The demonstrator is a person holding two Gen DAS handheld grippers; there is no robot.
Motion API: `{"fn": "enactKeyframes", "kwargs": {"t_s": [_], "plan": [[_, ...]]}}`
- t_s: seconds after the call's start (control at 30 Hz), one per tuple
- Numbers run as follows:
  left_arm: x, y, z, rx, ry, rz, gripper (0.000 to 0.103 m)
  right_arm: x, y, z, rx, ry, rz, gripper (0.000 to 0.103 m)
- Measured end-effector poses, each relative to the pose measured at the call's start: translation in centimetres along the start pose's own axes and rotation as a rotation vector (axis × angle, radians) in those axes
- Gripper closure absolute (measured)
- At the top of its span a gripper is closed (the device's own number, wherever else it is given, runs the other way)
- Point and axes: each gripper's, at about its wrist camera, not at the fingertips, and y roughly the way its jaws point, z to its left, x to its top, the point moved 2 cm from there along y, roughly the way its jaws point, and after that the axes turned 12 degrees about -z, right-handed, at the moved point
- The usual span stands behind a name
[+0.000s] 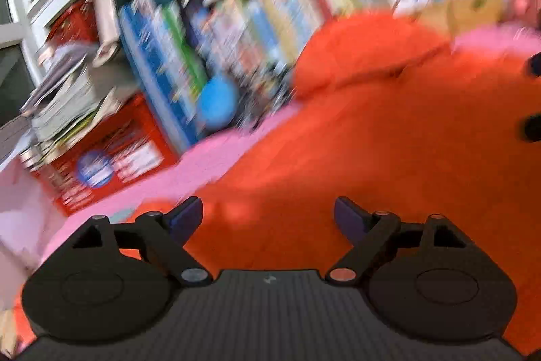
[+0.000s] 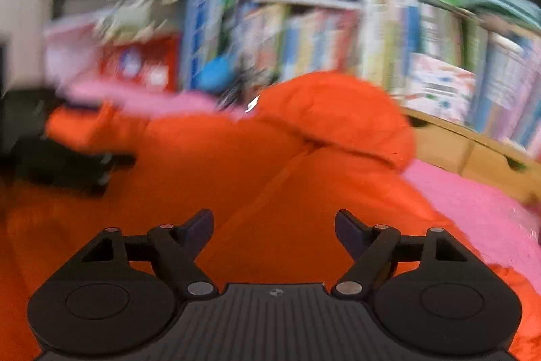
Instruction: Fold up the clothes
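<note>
Orange puffy hooded jacket (image 2: pixel 270 164) lies spread on the pink cover (image 2: pixel 473 202); the left gripper (image 1: pixel 268 215) and right gripper (image 2: pixel 274 225) hover over it, jaws wide, holding nothing. Slippery padding could slide from a shallow pinch.

Right gripper (image 2: pixel 274 227) jaws spread wide, nothing between, above orange hooded garment (image 2: pixel 270 164) on pink surface (image 2: pixel 480 208). Left gripper (image 2: pixel 67 164) at left edge. Blurred bookshelf (image 2: pixel 338 32) behind.
</note>
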Motion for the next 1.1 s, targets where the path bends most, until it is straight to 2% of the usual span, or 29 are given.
{"fn": "enactKeyframes", "kwargs": {"t_s": [0.07,0.13,0.2,0.27,0.3,0.4,0.47,0.6,0.63,0.67,0.7,0.8,0.87,0.9,0.97,1.1], "plan": [[-1.1,1.1,2.1,0.074,-0.028,0.063,0.016,-2.3,0.7,-1.1,-0.051,-0.045,0.066,0.023],[-1.6,1.9,5.9,0.153,-0.135,0.12,0.016,-4.0,0.2,-5.3,-0.112,0.066,0.09,0.019],[-2.6,2.5,8.7,0.235,-0.16,0.161,0.011,-5.5,-1.2,-10.2,-0.249,0.167,0.113,0.019],[-3.3,2.7,10.6,0.275,-0.193,0.187,0.01,-8.1,-3.4,-15.0,-0.435,0.144,0.149,0.017],[-3.7,2.7,11.6,0.296,-0.209,0.199,0.009,-9.4,-4.5,-17.4,-0.528,0.13,0.167,0.013],[-4.9,2.9,14.3,0.357,-0.256,0.237,0.009,-12.1,-8.5,-23.1,-0.725,0.183,0.211,0.013],[-5.4,3.0,15.3,0.404,-0.23,0.251,0.009,-14.0,-11.2,-26.8,-0.855,0.22,0.239,0.013],[-6.7,1.2,17.3,0.486,-0.249,0.282,0.01,-15.9,-16.4,-29.7,-1.047,0.298,0.25,0.016],[-6.7,0.4,17.5,0.49,-0.262,0.286,0.017,-15.8,-17.3,-29.3,-1.051,0.319,0.23,0.017],[-6.2,-1.0,17.1,0.448,-0.278,0.261,0.022,-15.2,-17.7,-28.1,-0.991,0.332,0.201,0.017],[-5.6,-2.5,16.7,0.405,-0.292,0.235,0.022,-14.5,-18.0,-26.9,-0.927,0.343,0.172,0.017],[-3.0,-8.5,14.2,0.197,-0.262,0.106,0.015,-12.5,-19.1,-23.1,-0.734,0.376,0.084,0.011],[-1.6,-12.0,12.1,0.086,-0.231,0.066,0.008,-11.0,-19.0,-18.9,-0.587,0.332,0.07,0.007],[-1.2,-13.4,10.7,0.035,-0.216,0.069,0.008,-10.3,-18.9,-16.9,-0.525,0.31,0.07,0.006],[-1.0,-16.1,8.1,-0.041,-0.225,0.158,0.008,-8.8,-18.6,-12.8,-0.4,0.266,0.069,0.005],[-1.8,-21.9,3.0,-0.244,-0.285,0.298,0.008,-8.2,-19.6,-6.4,-0.269,0.28,0.129,0.005]]}}
